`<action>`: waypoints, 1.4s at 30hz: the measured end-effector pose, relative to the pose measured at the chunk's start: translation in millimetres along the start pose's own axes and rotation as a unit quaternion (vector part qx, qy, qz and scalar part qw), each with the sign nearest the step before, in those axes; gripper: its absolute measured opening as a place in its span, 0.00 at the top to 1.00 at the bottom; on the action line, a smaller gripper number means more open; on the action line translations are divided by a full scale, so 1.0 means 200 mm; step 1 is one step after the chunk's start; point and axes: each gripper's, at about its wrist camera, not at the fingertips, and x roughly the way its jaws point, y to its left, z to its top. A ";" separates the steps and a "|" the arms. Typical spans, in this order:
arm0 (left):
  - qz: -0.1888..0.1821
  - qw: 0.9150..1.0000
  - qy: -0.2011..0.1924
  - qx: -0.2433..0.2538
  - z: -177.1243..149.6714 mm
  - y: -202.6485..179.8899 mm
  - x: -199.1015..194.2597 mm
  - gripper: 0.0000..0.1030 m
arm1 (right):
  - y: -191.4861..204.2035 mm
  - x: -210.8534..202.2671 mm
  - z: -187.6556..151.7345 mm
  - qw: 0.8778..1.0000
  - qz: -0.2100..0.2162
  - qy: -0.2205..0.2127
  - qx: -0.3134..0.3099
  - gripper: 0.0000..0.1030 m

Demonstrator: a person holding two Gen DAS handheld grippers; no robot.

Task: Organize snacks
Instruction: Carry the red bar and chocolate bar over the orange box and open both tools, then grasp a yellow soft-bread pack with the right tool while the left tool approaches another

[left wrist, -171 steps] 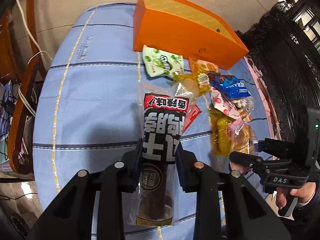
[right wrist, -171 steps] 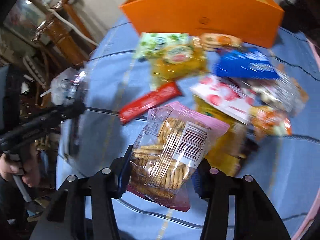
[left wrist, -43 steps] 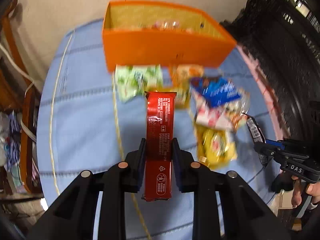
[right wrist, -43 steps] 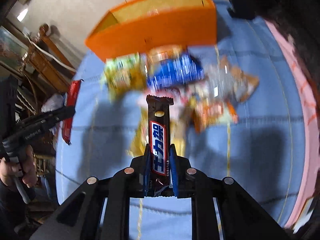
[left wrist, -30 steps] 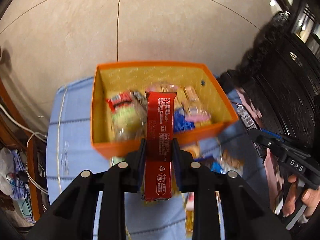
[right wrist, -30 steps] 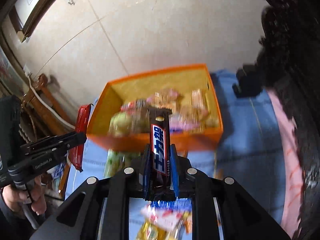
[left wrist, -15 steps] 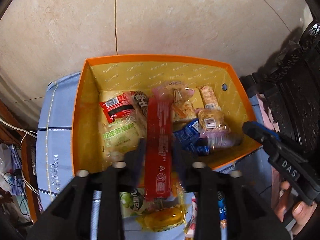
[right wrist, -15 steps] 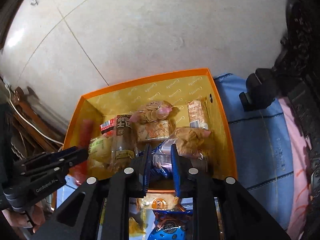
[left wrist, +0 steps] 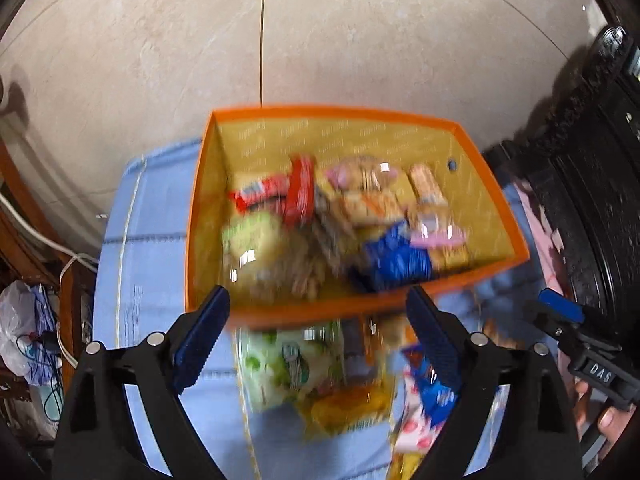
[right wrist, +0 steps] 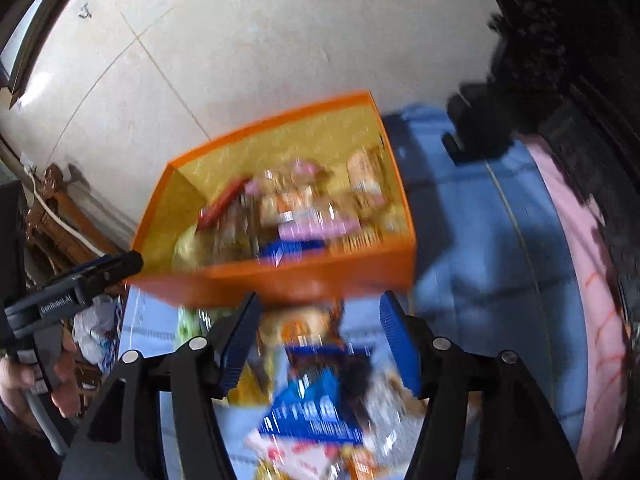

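Observation:
An orange box [left wrist: 202, 200] with a yellow lining stands at the far end of the blue tablecloth [left wrist: 152, 240] and holds several snack packs, among them a red bar [left wrist: 300, 190]. It also shows in the right wrist view [right wrist: 304, 280]. My left gripper [left wrist: 318, 332] is open and empty, above the box's near wall. My right gripper [right wrist: 320, 340] is open and empty, just before the box. Loose snacks lie below both: a green pack [left wrist: 288, 360] and a blue pack [right wrist: 316, 412]. Both views are blurred.
Dark carved furniture [left wrist: 592, 160] stands to the right. A wooden chair and cables [left wrist: 36, 264] are at the left. A pink edge [right wrist: 576, 264] borders the cloth on the right. Beige floor tiles [left wrist: 260, 40] lie beyond the table.
Both grippers have opened. The red bar left my left gripper and the dark chocolate bar left my right one, both into the box. Both grippers have pulled back a little.

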 end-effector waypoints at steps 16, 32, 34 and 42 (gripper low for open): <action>0.039 0.992 0.074 0.099 -0.60 -0.10 0.15 0.15 | -0.22 -0.01 -0.69 0.991 -0.015 0.116 0.067 0.09; 0.031 0.967 0.120 0.223 -0.55 -0.33 0.42 0.15 | -0.32 -0.04 -0.73 0.987 -0.009 0.116 0.108 0.08; 0.021 0.966 0.138 0.217 -0.57 -0.34 0.46 0.33 | -0.31 -0.02 -0.73 0.987 -0.010 0.122 0.100 0.08; -0.005 0.978 0.149 0.145 -0.62 -0.18 0.40 0.73 | -0.17 0.07 -0.74 0.987 -0.005 0.146 0.064 0.08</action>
